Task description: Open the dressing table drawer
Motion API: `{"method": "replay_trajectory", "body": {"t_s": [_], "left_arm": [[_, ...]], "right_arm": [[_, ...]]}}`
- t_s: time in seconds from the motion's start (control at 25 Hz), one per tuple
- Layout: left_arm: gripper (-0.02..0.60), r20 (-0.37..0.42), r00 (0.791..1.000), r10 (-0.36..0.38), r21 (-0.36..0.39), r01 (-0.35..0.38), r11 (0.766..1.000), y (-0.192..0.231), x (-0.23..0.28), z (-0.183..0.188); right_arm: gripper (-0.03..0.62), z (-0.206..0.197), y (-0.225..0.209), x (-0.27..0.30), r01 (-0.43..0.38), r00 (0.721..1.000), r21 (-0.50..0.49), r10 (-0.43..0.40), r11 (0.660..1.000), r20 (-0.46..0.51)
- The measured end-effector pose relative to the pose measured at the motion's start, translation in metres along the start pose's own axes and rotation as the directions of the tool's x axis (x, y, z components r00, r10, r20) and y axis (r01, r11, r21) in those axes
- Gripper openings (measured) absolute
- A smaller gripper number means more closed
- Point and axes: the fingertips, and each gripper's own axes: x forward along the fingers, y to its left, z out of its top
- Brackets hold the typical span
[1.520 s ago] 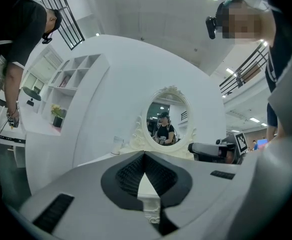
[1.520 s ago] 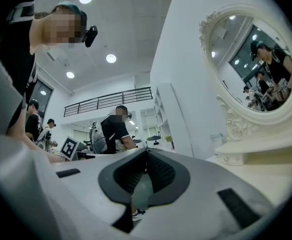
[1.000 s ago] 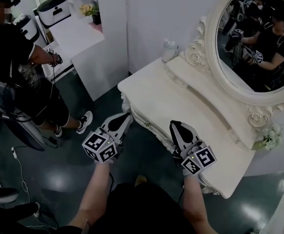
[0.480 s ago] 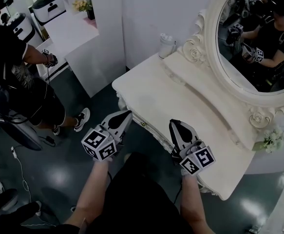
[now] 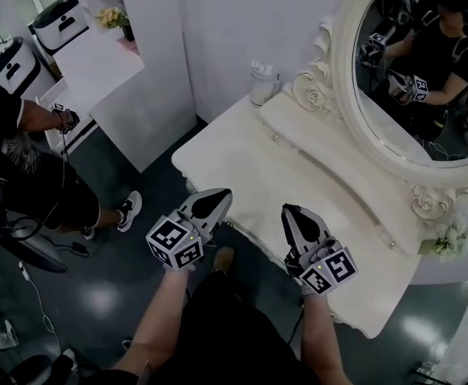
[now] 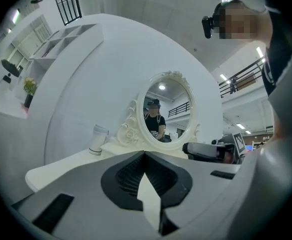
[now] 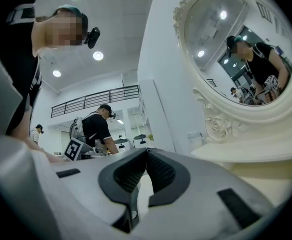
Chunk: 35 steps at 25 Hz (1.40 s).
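At the dressing table (image 5: 250, 167) front: approach step, drawer (image 5: 254, 233) still shut.
My left gripper (image 5: 222, 196) and right gripper (image 5: 289, 211) are both closed and empty. The drawer sits under the top's edge, between them. Next, I reckon: open one jaw pair, drop to the pull, clamp, draw back. Only the head view shows the drawer front; the gripper views look over the top at the mirror (image 6: 167, 109).

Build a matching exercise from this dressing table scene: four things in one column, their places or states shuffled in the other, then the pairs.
1 white container
2 flowers
3 left hand-held gripper
4 oval mirror

A upright at the back of the dressing table
B jaws together, near the table's front edge
C on the table's far left corner
D by the table's right end

Pairs: 1-C, 2-D, 3-B, 4-A
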Motion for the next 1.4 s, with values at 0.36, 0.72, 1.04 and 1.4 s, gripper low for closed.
{"method": "replay_trajectory", "body": {"t_s": [0.36, 0.72, 1.04, 1.4], "left_arm": [[0.003, -0.055, 0.996, -0.077, -0.012, 0.076, 0.997, 0.042, 0.067, -0.003], [0.003, -0.140, 0.974, -0.178, -0.029, 0.176, 0.984, 0.077, 0.131, -0.016], [0.003, -0.192, 0.949, -0.250, -0.066, 0.241, 0.968, 0.095, 0.178, -0.040], [0.106, -0.236, 0.946, -0.224, -0.073, 0.212, 0.974, 0.108, 0.221, -0.068]], "right_arm": [[0.005, -0.005, -0.048, 0.037, 0.080, 0.997, 0.025, -0.079, 0.997, -0.009], [0.005, -0.023, -0.095, 0.080, 0.163, 0.986, 0.061, -0.161, 0.985, -0.040], [0.005, -0.040, -0.128, 0.102, 0.231, 0.972, 0.096, -0.228, 0.968, -0.049], [0.005, -0.066, -0.158, 0.105, 0.259, 0.965, 0.135, -0.251, 0.956, -0.075]]}}
